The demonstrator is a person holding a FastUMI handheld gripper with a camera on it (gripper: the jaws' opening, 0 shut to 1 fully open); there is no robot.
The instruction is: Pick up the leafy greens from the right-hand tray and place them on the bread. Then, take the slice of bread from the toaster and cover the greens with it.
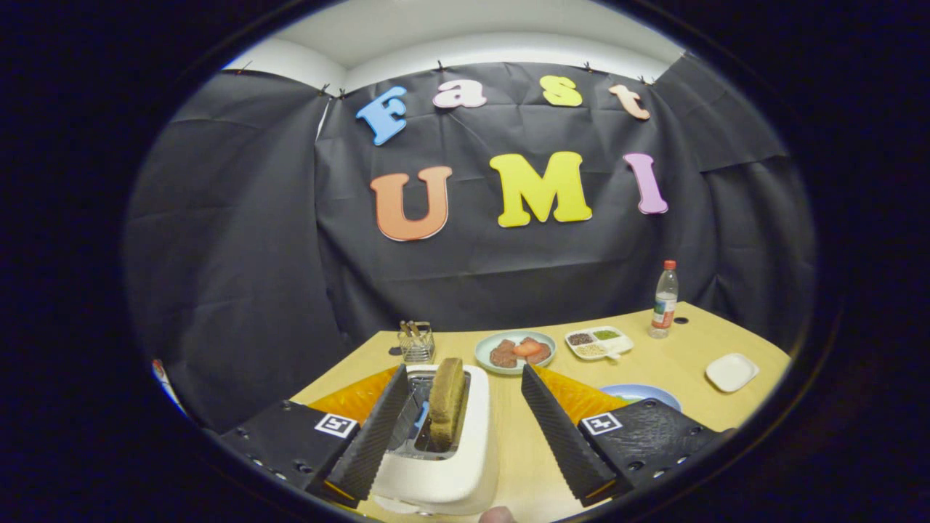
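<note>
Two fingers of the gripper (465,418) stand spread apart, holding nothing, flanking the bread slice (445,398) upright in the toaster (443,465). It looks light, stiff and crumbly, best pinched gently across its flat faces near the top.

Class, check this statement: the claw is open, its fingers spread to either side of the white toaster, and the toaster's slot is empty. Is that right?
Not quite. In the gripper view the claw is open astride the white toaster, but the slot is not empty: a slice of bread stands upright in it.
</note>
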